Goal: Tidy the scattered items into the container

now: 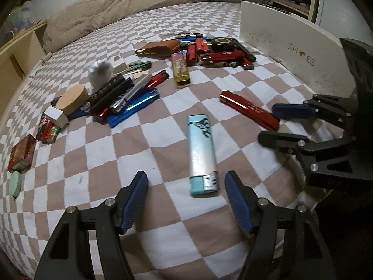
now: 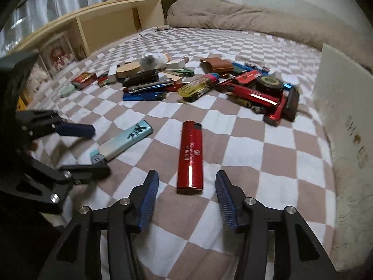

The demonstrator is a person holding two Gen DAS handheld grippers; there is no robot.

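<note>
- Lighters are what this job comes down to: a pale blue lighter (image 1: 202, 154) lies flat on the checked bedsheet (image 1: 116, 154) straight ahead of the left gripper (image 1: 186, 204), and a red lighter (image 2: 190, 157) lies just as flat ahead of the right gripper (image 2: 187, 201).
- Both grippers stand partly open with nothing between their pads; neither touches its lighter.
- More clutter sits further up the bed in two heaps: a yellow lighter (image 1: 180, 70), a brown leather pouch (image 1: 159, 49), a round black tin (image 1: 222, 44) and others.
- A white shoe box (image 1: 291, 53) stands on its edge at the right side; I take that for the container, though its opening does not show.
- To do the pick well, I would bring each gripper down so the pads straddle the lighter's narrow width, near its middle, then close firmly.
- The sheet is soft, so pressing in a little should help the pads get under the rounded sides.
- The two grippers are near each other; lifting one at a time would avoid a knock.
</note>
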